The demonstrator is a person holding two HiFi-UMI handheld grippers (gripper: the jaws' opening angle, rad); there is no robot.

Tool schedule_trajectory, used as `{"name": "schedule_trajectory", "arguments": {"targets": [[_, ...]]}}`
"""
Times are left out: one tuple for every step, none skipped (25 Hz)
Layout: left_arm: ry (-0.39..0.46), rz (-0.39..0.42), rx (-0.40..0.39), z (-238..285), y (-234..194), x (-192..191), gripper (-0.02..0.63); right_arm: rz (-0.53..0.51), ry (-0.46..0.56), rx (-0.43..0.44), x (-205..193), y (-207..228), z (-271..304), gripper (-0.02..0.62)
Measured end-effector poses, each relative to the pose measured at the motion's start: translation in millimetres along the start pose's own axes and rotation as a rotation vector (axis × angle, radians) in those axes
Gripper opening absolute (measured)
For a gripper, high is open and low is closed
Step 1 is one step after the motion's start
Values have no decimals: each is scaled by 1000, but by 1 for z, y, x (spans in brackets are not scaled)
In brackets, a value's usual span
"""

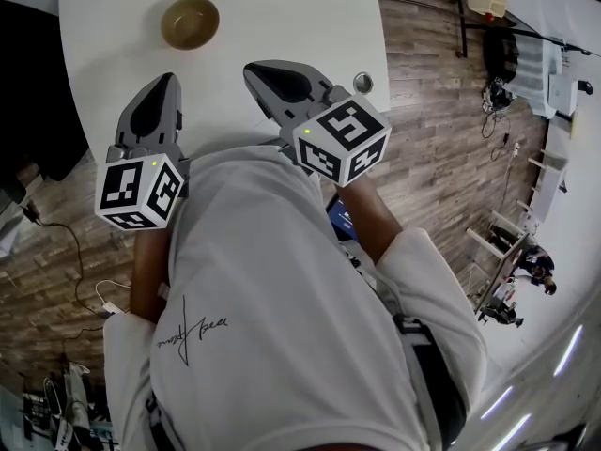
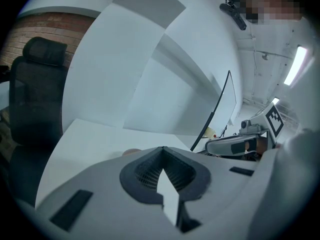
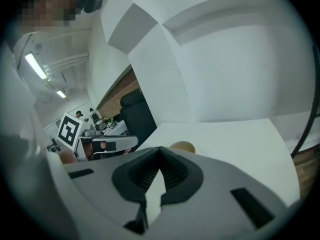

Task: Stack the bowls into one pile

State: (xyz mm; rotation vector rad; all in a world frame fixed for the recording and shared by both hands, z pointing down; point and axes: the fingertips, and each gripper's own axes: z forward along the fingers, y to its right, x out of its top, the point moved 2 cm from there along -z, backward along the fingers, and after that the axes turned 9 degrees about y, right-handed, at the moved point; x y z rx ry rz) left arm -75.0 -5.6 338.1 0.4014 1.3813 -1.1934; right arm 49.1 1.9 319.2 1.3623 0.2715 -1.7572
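Note:
One golden-brown bowl stands on the white table at the far left; whether others are nested inside it I cannot tell. Both grippers hang close to the person's chest over the table's near edge, well short of the bowl. My left gripper is shut with nothing in it, and so is my right gripper. In the left gripper view the jaws meet at the tip, and a sliver of the bowl peeks over them. The right gripper view shows the bowl just beyond its closed tips.
A small round metal fitting sits in the table near its right edge. A black office chair stands left of the table. Wood floor lies to the right, and cables trail on the floor at the left.

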Motion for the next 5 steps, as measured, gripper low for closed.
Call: {"name": "schedule_trajectory", "arguments": {"targets": [[-2, 0, -1, 0, 0, -1, 3, -2, 1, 0, 0, 0, -1, 8], [-3, 1, -1, 0, 0, -1, 3, -3, 3, 0, 0, -1, -1, 8], [-4, 1, -1, -1, -1, -2, 3, -4, 4, 1, 0, -2, -1, 8], [-5, 0, 0, -2, -1, -2, 3, -5, 5, 1, 0, -4, -2, 8], [-6, 0, 0, -2, -1, -3, 3, -5, 6, 2, -1, -5, -2, 8]]}}
